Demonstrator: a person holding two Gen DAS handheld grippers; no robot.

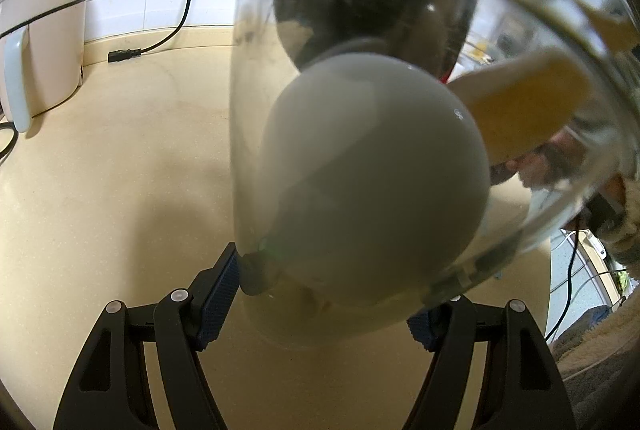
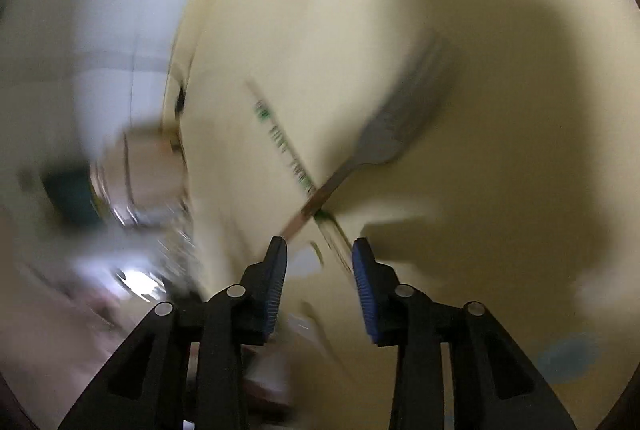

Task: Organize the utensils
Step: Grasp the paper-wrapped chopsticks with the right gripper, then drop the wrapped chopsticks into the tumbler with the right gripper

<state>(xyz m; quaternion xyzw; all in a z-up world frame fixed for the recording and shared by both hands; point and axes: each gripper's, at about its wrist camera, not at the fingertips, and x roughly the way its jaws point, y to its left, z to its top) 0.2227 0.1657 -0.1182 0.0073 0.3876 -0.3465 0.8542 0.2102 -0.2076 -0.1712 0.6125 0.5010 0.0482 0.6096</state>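
Observation:
In the left wrist view my left gripper [image 1: 332,290] is shut on a clear glass jar [image 1: 420,10] and holds it tilted above the beige counter. A white spoon bowl [image 1: 372,182] and a wooden utensil [image 1: 532,106] lie inside the jar. In the blurred right wrist view my right gripper [image 2: 320,250] is open over the counter. A metal fork [image 2: 384,138] lies on the counter just ahead of the fingers, crossing a wrapped pair of chopsticks with green print [image 2: 284,146]. The fork's handle end reaches between the fingertips.
A white electric kettle [image 1: 40,42] stands at the left against the tiled wall, with a black power cord [image 1: 176,26] and plug lying on the counter [image 1: 120,170]. In the right wrist view a blurred glass container [image 2: 140,170] sits at the left.

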